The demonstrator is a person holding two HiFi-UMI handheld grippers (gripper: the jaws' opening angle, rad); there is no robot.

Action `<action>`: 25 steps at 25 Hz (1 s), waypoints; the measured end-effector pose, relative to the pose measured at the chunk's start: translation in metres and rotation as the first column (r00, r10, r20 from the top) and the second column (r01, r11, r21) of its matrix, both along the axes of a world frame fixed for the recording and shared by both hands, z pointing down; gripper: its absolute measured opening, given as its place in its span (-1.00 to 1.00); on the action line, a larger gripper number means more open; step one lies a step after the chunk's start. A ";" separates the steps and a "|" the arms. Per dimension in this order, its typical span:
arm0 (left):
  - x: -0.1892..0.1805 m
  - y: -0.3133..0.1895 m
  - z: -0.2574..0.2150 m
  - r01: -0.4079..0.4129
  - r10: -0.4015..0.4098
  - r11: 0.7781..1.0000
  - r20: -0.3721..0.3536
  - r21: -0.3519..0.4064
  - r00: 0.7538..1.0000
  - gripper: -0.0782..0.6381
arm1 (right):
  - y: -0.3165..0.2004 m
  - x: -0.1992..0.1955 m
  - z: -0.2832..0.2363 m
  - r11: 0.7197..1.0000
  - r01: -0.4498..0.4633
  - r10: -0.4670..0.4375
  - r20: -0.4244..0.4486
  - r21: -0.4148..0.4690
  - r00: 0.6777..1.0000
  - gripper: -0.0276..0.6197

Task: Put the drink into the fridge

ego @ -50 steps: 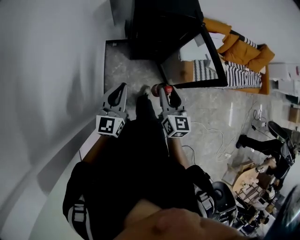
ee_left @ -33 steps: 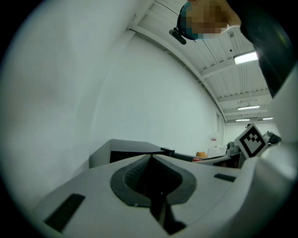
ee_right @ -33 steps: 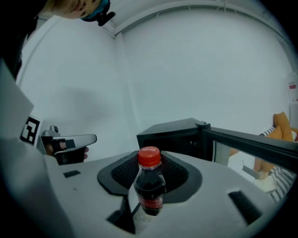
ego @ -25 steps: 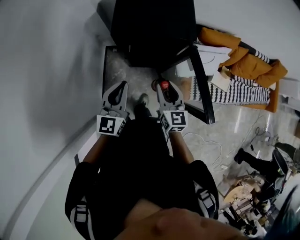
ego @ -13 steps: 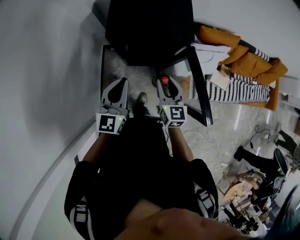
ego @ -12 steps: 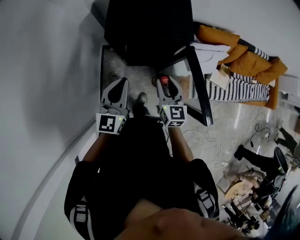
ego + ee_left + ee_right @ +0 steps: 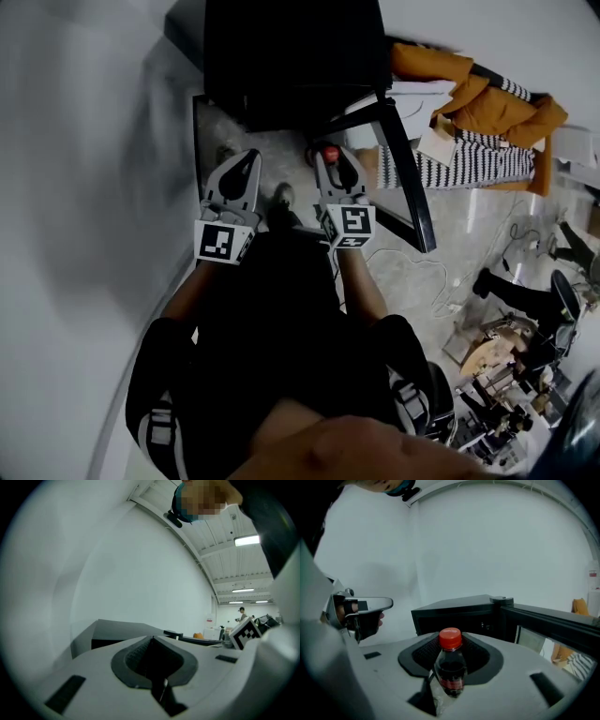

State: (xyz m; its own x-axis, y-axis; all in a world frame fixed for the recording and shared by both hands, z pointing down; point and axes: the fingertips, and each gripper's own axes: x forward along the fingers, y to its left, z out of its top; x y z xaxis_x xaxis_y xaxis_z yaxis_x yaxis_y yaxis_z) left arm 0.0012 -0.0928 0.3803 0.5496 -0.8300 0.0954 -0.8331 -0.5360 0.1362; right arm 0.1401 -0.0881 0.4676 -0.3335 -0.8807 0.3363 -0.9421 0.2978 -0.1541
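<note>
A small dark drink bottle (image 7: 450, 667) with a red cap (image 7: 450, 638) stands upright between the jaws of my right gripper (image 7: 451, 649), which is shut on it. In the head view the cap (image 7: 330, 153) shows at that gripper's (image 7: 334, 169) tip, just in front of the black fridge (image 7: 291, 56). The fridge's dark inside (image 7: 459, 618) lies straight ahead, and its glass door (image 7: 553, 627) stands open to the right. My left gripper (image 7: 240, 178) is level beside it on the left, with its jaws (image 7: 152, 640) shut on nothing.
A white wall (image 7: 84, 187) runs along the left. The open door (image 7: 403, 169) reaches out on the right. An orange jacket and striped cloth (image 7: 478, 108) lie beyond it. A cable (image 7: 441, 281) and clutter (image 7: 506, 375) lie on the floor at the right.
Both grippers have moved a little forward toward the open fridge, the right one still carrying the bottle. The fridge now shows nearer in the head view.
</note>
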 end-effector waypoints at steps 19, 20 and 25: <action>-0.008 -0.046 0.049 -0.082 0.086 0.992 0.039 -0.095 0.996 -0.76 | -0.084 -0.006 0.078 0.997 -0.053 0.052 -0.025 -0.052 0.998 -0.49; -0.006 -0.048 0.050 -0.083 0.087 0.992 0.038 -0.094 0.995 -0.76 | -0.089 -0.005 0.084 0.997 -0.052 0.050 -0.031 -0.059 0.998 -0.49; -0.001 -0.049 0.054 -0.084 0.087 0.992 0.028 -0.090 0.996 -0.76 | -0.103 -0.003 0.115 0.994 -0.048 0.043 -0.052 -0.096 0.998 -0.49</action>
